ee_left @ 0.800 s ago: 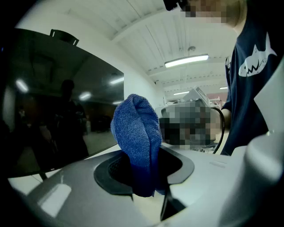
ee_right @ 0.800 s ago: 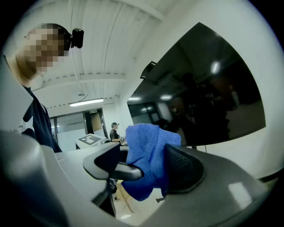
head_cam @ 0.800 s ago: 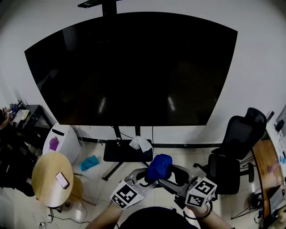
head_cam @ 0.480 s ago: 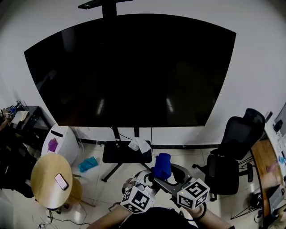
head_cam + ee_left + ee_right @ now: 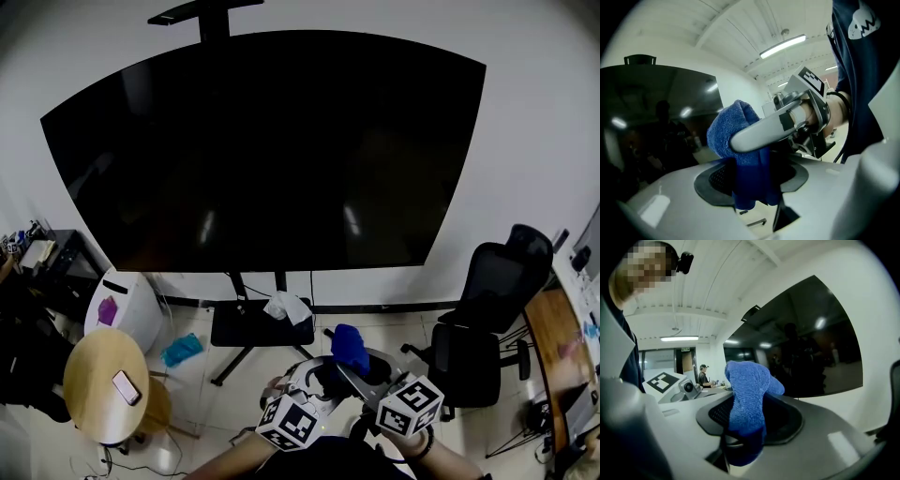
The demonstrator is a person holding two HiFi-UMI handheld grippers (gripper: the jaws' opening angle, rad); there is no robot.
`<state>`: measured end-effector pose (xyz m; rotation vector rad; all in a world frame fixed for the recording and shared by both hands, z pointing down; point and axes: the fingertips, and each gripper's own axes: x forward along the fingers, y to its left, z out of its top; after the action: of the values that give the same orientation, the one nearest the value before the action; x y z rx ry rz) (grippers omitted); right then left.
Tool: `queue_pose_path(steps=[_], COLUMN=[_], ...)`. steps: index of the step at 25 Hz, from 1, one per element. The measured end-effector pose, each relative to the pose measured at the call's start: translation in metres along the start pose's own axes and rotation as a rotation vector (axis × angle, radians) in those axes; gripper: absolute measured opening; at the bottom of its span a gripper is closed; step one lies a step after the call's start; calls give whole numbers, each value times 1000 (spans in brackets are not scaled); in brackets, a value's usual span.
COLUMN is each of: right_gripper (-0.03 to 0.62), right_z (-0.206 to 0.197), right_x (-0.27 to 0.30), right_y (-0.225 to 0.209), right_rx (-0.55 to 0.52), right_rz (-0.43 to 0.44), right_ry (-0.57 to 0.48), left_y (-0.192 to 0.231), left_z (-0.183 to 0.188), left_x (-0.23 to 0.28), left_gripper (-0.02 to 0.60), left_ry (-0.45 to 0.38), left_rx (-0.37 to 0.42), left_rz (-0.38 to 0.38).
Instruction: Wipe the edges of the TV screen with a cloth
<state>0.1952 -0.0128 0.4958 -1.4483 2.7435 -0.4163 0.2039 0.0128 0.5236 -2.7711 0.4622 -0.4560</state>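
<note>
Black and glossy, the TV screen (image 5: pixel 262 150) was seen filling the head view toward 12 o'clock, well apart from both tools. Its surface was judged fragile, so only light pressure should be applied along the edges. Near 6 o'clock, the right gripper (image 5: pixel 745 437) was clamped on the blue cloth (image 5: pixel 350 345), and the left gripper (image 5: pixel 754 187) appeared closed on the hanging end of it too. The cloth was judged soft, light and limp, and it is best taken by a bunched fold.
</note>
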Motion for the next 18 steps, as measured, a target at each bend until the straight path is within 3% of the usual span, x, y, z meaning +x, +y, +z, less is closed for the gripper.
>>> queue_pose_path(steps=[5, 8, 15, 18], right_gripper=[147, 143, 138, 138], right_z=[4, 20, 101, 154], right_x=[-7, -13, -45, -60], right_y=[-37, -69, -158, -199], right_rx=[126, 143, 10, -89], right_rz=[-13, -45, -130, -170], right_ry=[-44, -88, -183, -229], left_y=[6, 17, 71, 100], left_z=[1, -2, -1, 18], left_x=[7, 12, 16, 19], left_gripper=[227, 227, 227, 227], left_ry=[-31, -53, -93, -133], left_rx=[-48, -95, -223, -207], left_rz=[-30, -38, 35, 84])
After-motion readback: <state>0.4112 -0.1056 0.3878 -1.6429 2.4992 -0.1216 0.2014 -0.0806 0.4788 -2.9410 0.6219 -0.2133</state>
